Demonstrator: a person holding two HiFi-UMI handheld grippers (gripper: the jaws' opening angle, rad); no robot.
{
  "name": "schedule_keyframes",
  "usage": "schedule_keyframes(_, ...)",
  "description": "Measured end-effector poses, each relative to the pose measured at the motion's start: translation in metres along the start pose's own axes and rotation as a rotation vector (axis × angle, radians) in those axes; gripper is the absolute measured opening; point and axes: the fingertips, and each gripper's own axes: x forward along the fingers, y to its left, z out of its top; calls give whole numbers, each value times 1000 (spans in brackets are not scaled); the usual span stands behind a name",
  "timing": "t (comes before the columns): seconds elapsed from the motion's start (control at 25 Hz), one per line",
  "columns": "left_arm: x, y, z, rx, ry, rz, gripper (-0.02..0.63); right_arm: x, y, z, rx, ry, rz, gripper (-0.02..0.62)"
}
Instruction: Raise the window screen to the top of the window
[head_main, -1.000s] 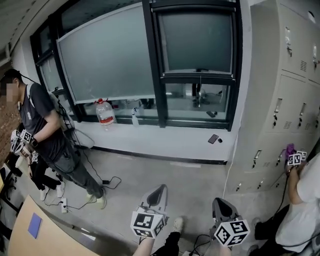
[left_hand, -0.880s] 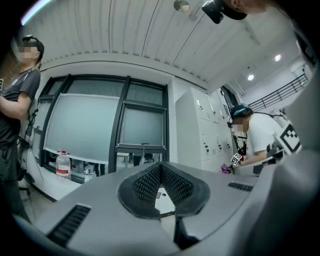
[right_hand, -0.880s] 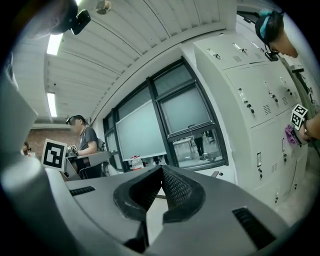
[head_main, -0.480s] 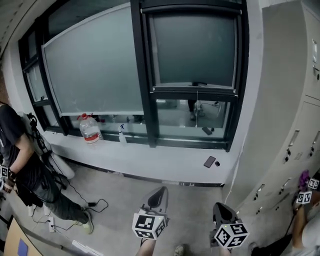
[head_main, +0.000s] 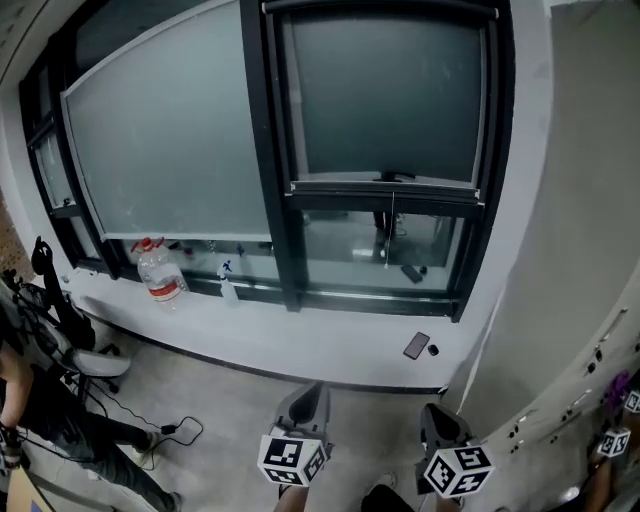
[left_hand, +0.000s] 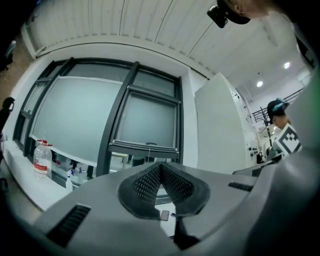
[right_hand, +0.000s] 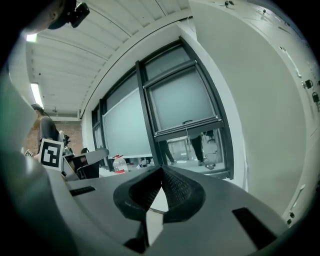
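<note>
Head view: window screen (head_main: 390, 100) covers the right pane's upper part, its bottom bar (head_main: 385, 186) above the sill. Left gripper (head_main: 310, 392) and right gripper (head_main: 436, 414), both pressed together and empty, aim at it from well apart, probably lining up for the bar.

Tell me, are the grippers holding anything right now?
No. The left gripper and the right gripper are both shut, and neither holds anything.

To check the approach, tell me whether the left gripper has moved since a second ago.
Yes. The left gripper has moved forward toward the window sill; the gap between them has shrunk.
</note>
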Motion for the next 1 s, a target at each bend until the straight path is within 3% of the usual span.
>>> schedule_keyframes(0.16, 68, 13, -22, -11, 61, 34, 3, 56, -47, 5, 18, 59, -2, 5)
schedule_keyframes(0.28, 113, 29, -37, 26, 112, 52, 3, 100, -72, 4, 1, 106, -9, 5)
schedule_keyframes(0.44, 187, 48, -33, 5, 84, 46, 3, 168, -105, 27, -17, 116, 24, 5)
schedule_keyframes(0.72, 304, 77, -11, 67, 22, 69, 3, 279, -148, 56, -112, 211, 133, 5)
schedule_keyframes(1.0, 374, 119, -25, 19, 59, 84, 3, 358, -158, 68, -122, 249, 173, 5)
